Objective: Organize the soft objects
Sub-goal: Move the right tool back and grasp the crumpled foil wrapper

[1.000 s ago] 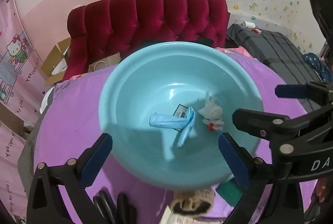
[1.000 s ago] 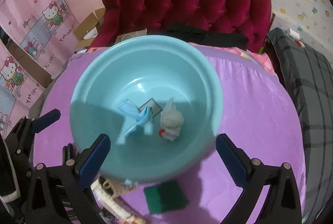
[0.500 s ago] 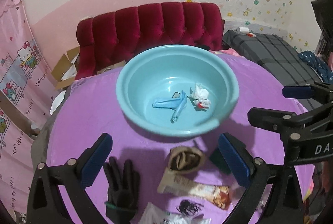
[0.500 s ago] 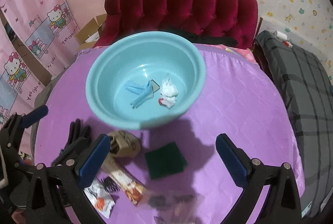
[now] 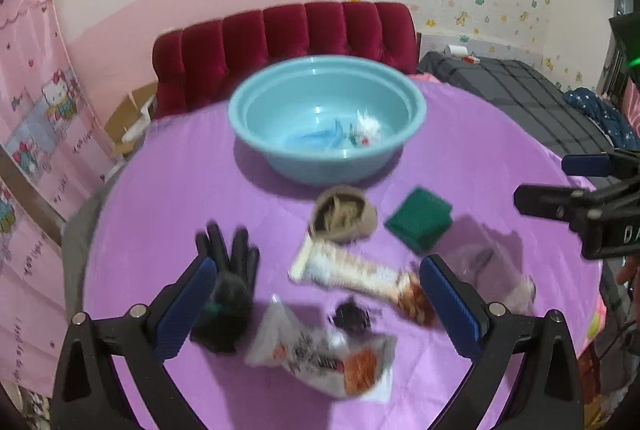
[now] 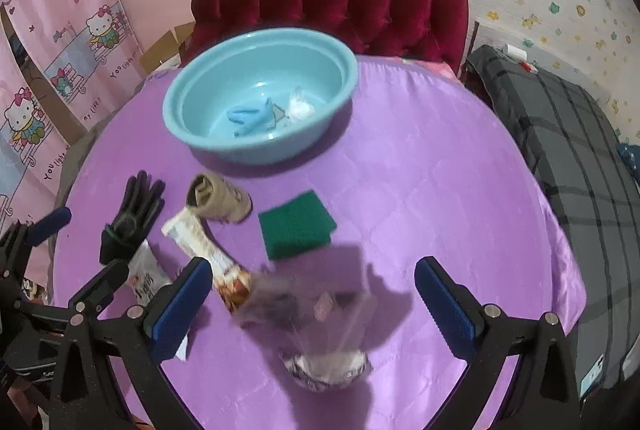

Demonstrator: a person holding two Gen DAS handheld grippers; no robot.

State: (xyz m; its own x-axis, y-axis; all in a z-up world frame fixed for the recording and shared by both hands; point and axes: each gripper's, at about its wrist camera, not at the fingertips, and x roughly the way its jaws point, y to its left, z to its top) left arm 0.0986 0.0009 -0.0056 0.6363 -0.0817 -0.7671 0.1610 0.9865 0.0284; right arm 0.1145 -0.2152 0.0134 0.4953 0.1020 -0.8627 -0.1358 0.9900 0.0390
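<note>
- Left wrist view: left gripper, jaws spread and holding nothing, hovers above the purple tablecloth.
- From left to right below it: black glove; printed snack packet; long wrapper; rolled beige sock; green scouring pad; clear plastic bag.
- The teal basin, beyond these near the table's far side, holds a blue glove and a crumpled white item, which is too blurred to identify.
- Right gripper, jaws likewise spread and empty, hangs over the clear bag.
- Risk: the soft things lie close to the wrappers, the sock touching the long wrapper. A grasp on the sock may drag the wrapper along; a grasp on the black glove may catch the snack packet.
- Risk: both grippers work over the same cluster and could collide.
- Views compared: only the right wrist view shows the clear bag's contents and the sock's open cuff sharply; only the left wrist view shows a small dark tangle between the packet and wrapper.
</note>
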